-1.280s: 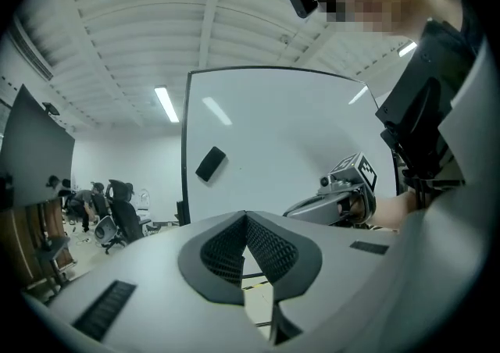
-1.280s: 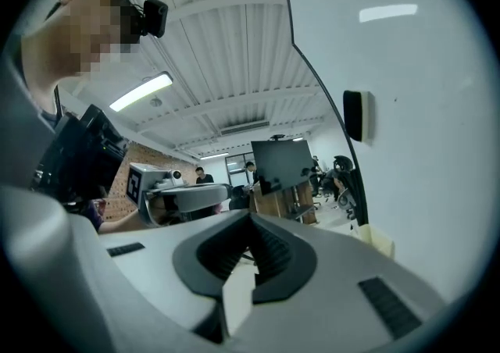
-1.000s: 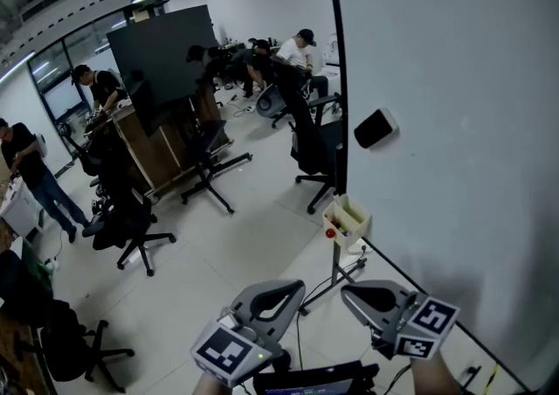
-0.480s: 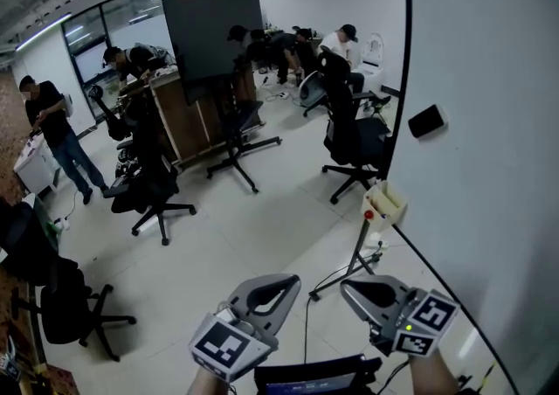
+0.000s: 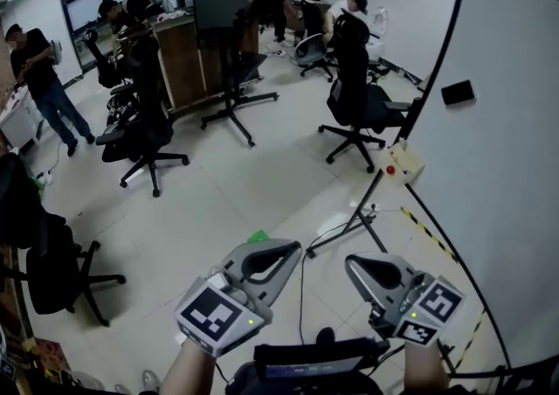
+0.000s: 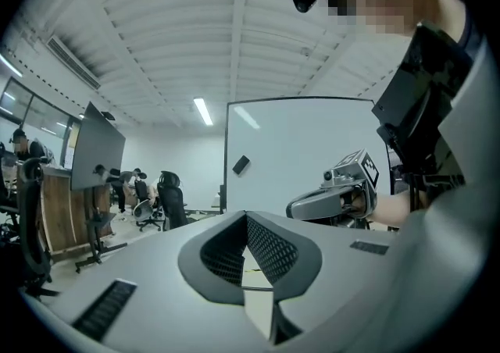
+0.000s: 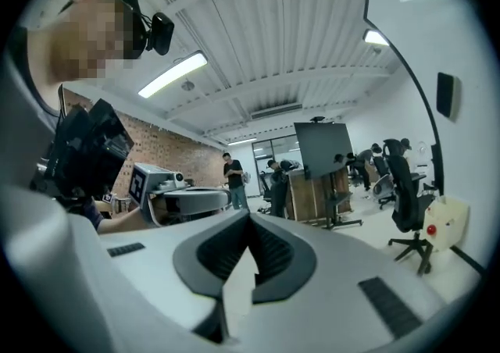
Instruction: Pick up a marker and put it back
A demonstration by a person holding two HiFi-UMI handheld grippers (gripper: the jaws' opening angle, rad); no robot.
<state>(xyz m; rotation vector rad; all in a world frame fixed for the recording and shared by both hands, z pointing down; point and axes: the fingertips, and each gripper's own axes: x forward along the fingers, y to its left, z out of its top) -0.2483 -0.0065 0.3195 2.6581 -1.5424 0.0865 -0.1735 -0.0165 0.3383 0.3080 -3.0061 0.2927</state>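
The marker is seen in no view. The left gripper (image 5: 284, 253) and right gripper (image 5: 356, 264) are closed on nothing near the whiteboard (image 5: 515, 122). Pickup and return are judged undone.

The left gripper (image 5: 286, 252) and right gripper (image 5: 353, 263) hover side by side over the tiled floor (image 5: 218, 205), beside a whiteboard (image 5: 515, 148).

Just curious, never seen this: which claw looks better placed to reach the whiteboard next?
Probably the right: the right claw sits on the side of the whiteboard and its cream box, while the left claw is farther off. Both claws are shut and empty.
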